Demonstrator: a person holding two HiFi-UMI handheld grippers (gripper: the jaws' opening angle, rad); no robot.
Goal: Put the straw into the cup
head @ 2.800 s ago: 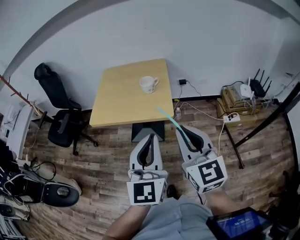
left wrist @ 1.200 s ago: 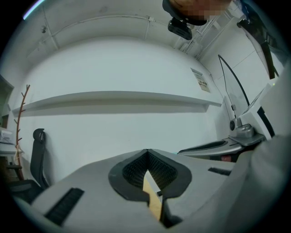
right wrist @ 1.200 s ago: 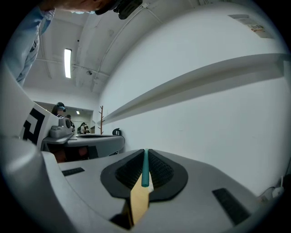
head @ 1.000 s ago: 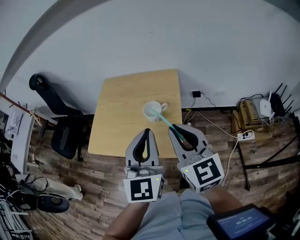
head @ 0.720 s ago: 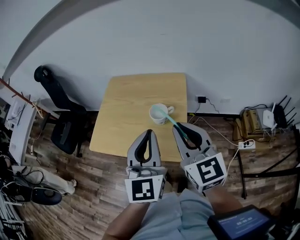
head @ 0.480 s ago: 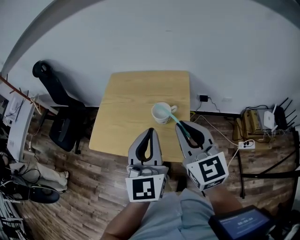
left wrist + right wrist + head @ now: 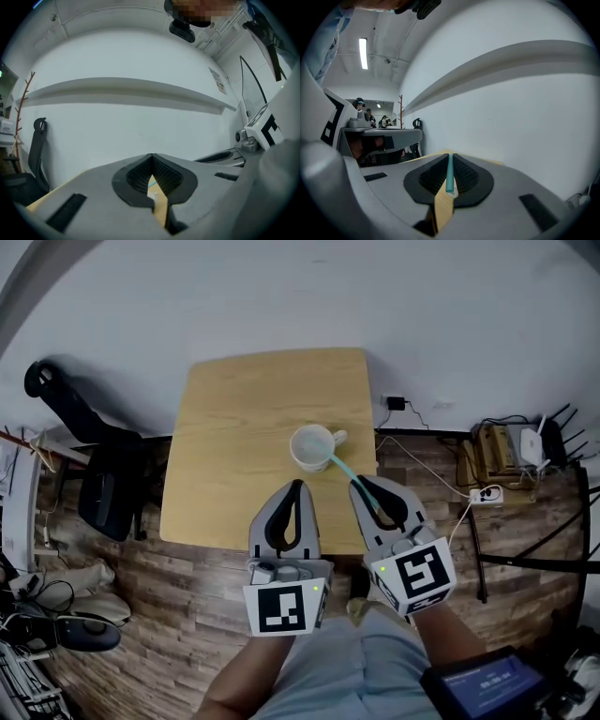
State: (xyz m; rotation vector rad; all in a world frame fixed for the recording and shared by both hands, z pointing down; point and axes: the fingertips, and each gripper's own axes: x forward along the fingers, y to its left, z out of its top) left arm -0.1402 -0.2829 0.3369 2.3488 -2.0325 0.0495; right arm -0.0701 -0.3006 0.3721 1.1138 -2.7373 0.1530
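A white cup (image 7: 310, 446) with a handle stands on the wooden table (image 7: 234, 427), right of centre. My right gripper (image 7: 361, 484) is shut on a teal straw (image 7: 349, 476), which slants up and left; its far end lies at the cup's right rim. In the right gripper view the straw (image 7: 450, 174) runs along the line where the closed jaws (image 7: 450, 157) meet. My left gripper (image 7: 296, 485) hangs shut and empty over the table's front edge, below the cup; its jaws (image 7: 151, 157) meet at the tip.
A black office chair (image 7: 98, 488) stands left of the table. Cables, a power strip (image 7: 487, 493) and a router (image 7: 530, 442) lie on the wood floor at the right. A white wall runs behind the table. People stand far off in the right gripper view.
The grippers and the view have closed in on the table. The straw's far end, earlier short of the table's front edge, now reaches the cup's rim. Both grippers have stayed shut.
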